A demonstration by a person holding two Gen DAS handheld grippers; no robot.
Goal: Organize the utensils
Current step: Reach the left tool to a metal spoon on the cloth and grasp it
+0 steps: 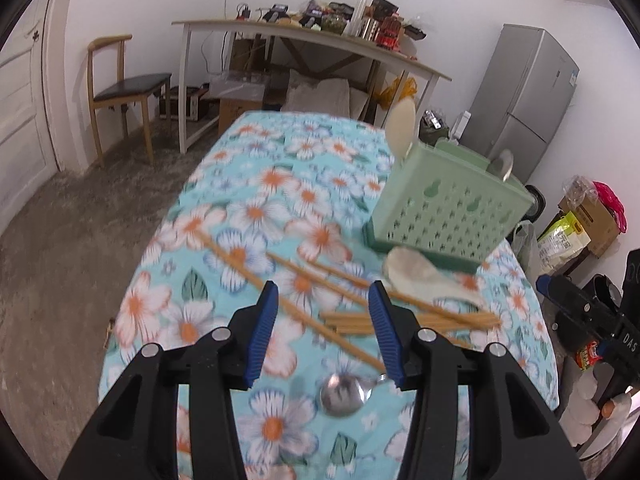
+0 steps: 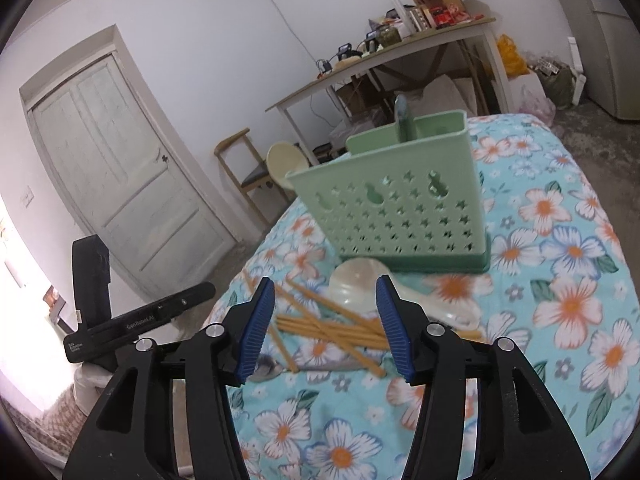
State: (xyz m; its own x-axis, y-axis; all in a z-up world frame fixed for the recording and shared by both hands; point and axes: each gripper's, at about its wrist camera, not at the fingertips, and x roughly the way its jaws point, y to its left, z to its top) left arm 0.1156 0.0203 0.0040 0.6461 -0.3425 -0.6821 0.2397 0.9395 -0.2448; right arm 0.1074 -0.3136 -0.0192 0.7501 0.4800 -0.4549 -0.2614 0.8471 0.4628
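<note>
A green perforated utensil holder stands on the floral tablecloth, with a cream spoon and a metal utensil upright in it. Several wooden chopsticks lie scattered in front of it, beside a white ladle spoon and a metal spoon. My left gripper is open and empty above the chopsticks. My right gripper is open and empty above the same pile.
The floral-covered table drops off at its edges near both grippers. A wooden chair, a cluttered desk, a fridge and a door stand around the room.
</note>
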